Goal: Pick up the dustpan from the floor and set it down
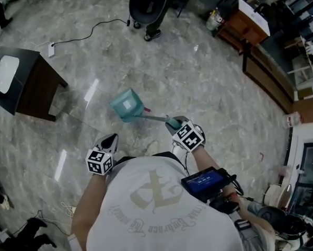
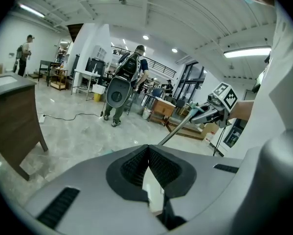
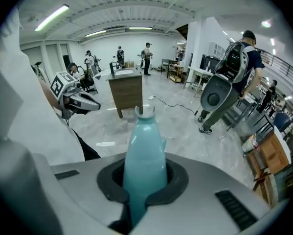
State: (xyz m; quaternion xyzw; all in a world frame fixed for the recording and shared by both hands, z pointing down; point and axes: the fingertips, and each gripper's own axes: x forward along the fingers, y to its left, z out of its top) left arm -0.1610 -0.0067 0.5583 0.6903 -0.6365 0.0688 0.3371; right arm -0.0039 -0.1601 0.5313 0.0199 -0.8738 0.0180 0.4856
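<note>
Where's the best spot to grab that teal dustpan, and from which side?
Take the teal grip capping its long handle, coming from the handle's end: it is slim enough for jaws, while the pan is wide. The right gripper holds it there.

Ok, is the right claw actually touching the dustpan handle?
Touching. The right gripper view shows the right claw shut on the teal dustpan handle, its pads pressed against both sides.

My right gripper (image 3: 144, 182) has its jaws clamped on the teal handle (image 3: 145, 151), which runs up toward 12 o'clock. The left gripper (image 3: 89, 103) shows at 10 o'clock, a wooden cabinet (image 3: 126, 94) near 11, and a person with a backpack (image 3: 234, 67) at 2
</note>
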